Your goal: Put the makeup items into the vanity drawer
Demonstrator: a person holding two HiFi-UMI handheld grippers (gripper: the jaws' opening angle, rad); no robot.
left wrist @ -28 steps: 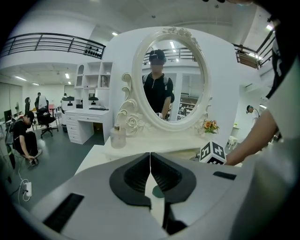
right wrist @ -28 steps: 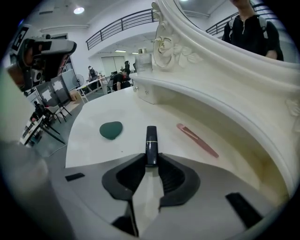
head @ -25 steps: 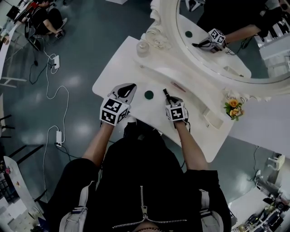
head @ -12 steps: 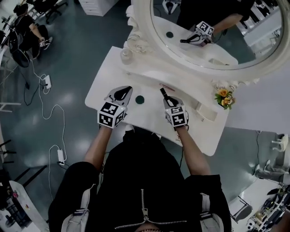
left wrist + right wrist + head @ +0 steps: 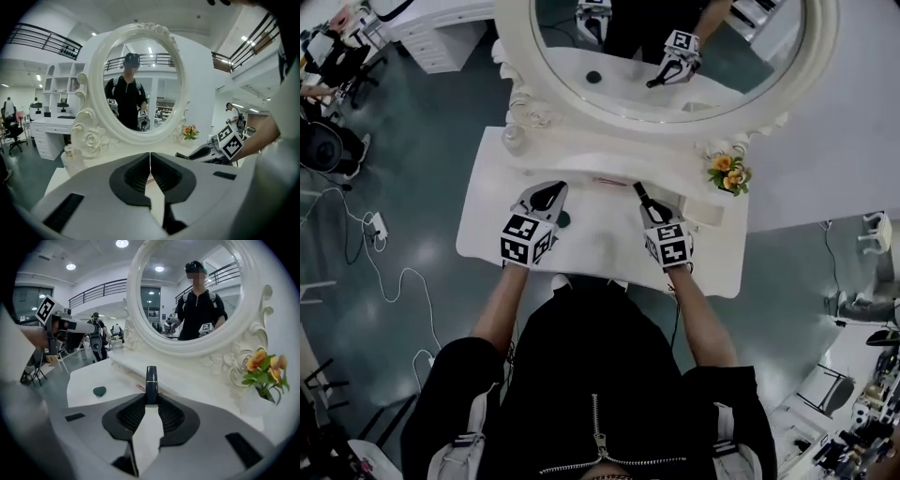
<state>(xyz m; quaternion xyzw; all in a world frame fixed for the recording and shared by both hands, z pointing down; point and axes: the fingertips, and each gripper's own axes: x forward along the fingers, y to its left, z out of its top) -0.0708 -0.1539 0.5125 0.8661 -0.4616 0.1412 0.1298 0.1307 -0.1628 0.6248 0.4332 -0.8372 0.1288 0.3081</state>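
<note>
The right gripper (image 5: pixel 151 399) has its fingers pinching a dark cosmetic tube (image 5: pixel 151 378) by its lower end, so the tube stands up out of the grip with its gold band clear of the pads. Held this way it is off the white worktop (image 5: pixel 600 242) and, as I judge it, ready to be carried to the drawer. In the head view the tube pokes out just right of the frame's centre. No open drawer shows plainly in any view. A white oblong box (image 5: pixel 701 208) at the right of the head view may be part of it, but I cannot tell

The left gripper (image 5: pixel 150 157) has its fingers pressed together with nothing between them. It hovers left of centre in the head view, close to a dark green round item (image 5: pixel 99 391) lying on the worktop, probably the next piece to go

A thin pink stick (image 5: pixel 609 181) lies on the raised ledge under the oval mirror (image 5: pixel 722 75). A glass jar (image 5: pixel 514 139) stands at the ledge's left end and orange flowers (image 5: pixel 727 173) at its right end. The flowers crowd the box, and the person's body sits close against the worktop's near edge, which could hamper a drawer pulled out there
</note>
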